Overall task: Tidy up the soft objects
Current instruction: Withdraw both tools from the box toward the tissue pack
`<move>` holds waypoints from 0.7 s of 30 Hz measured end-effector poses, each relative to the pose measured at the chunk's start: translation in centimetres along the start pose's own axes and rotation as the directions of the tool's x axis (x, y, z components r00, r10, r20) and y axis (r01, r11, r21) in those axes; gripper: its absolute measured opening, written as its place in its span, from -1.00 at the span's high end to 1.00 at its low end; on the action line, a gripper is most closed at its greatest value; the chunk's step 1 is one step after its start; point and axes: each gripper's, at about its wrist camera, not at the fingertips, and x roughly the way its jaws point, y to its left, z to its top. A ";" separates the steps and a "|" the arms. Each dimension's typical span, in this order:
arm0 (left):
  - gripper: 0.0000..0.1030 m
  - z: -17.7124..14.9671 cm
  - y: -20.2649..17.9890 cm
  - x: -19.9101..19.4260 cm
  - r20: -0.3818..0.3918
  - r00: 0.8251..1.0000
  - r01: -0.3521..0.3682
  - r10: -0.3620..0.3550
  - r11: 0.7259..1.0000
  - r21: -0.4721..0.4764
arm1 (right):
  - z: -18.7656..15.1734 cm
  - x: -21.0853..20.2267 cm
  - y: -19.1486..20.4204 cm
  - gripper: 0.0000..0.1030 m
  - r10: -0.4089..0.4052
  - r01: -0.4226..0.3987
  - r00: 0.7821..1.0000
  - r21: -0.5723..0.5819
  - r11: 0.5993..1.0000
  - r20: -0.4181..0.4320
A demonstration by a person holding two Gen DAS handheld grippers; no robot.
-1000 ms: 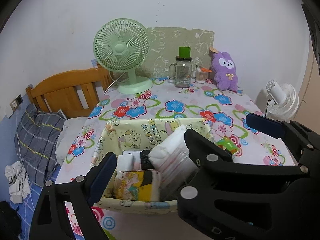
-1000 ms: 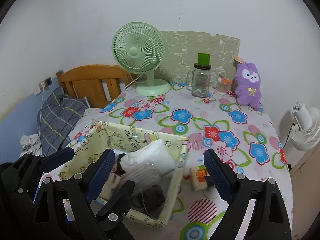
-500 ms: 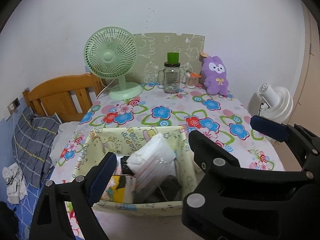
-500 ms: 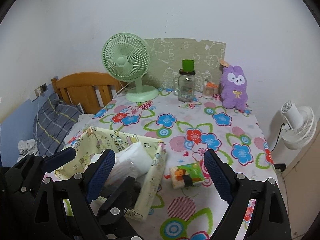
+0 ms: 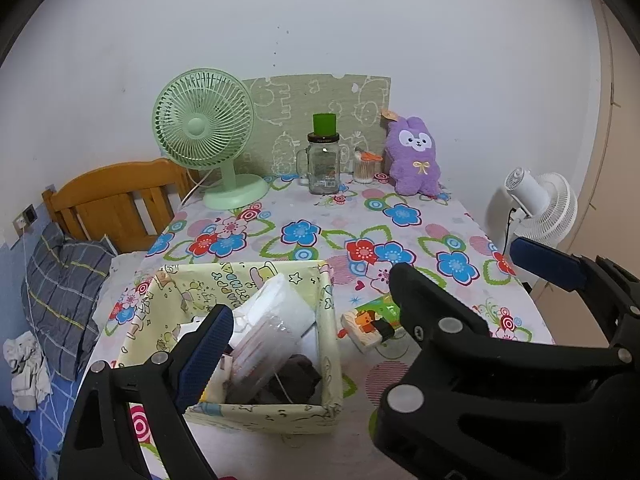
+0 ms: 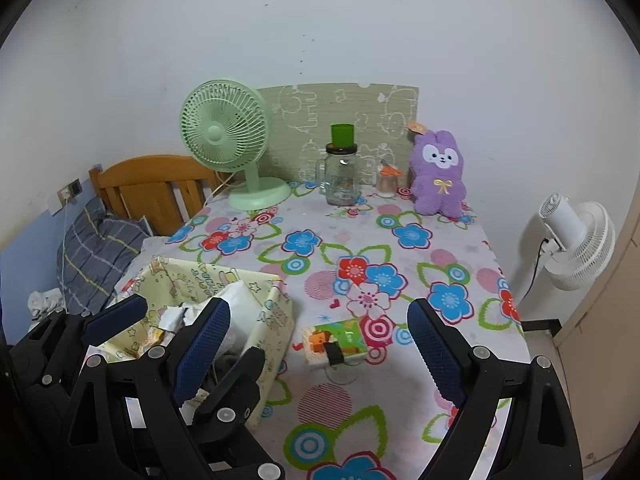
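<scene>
Left claw [image 5: 378, 284] and right claw [image 6: 318, 330]: both spread wide, empty, side by side, pointing forward and slightly down.

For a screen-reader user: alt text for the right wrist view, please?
The open right gripper hovers over a small tissue pack on a floral tablecloth, beside a fabric storage box of soft goods. A green fan and purple plush bunny stand behind.

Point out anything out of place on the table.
A small packet lies alone on the tablecloth right of the fabric bin, apart from it. In the bin, a white pack stands tilted above the rim. Both tools hold nothing.
</scene>
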 end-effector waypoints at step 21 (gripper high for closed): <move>-0.84 -1.8 -5.2 3.2 -0.038 0.999 0.022 -0.023 0.999 -0.031 | -2.7 1.2 -5.8 -0.79 -0.033 0.034 0.999 0.052 0.998 -0.032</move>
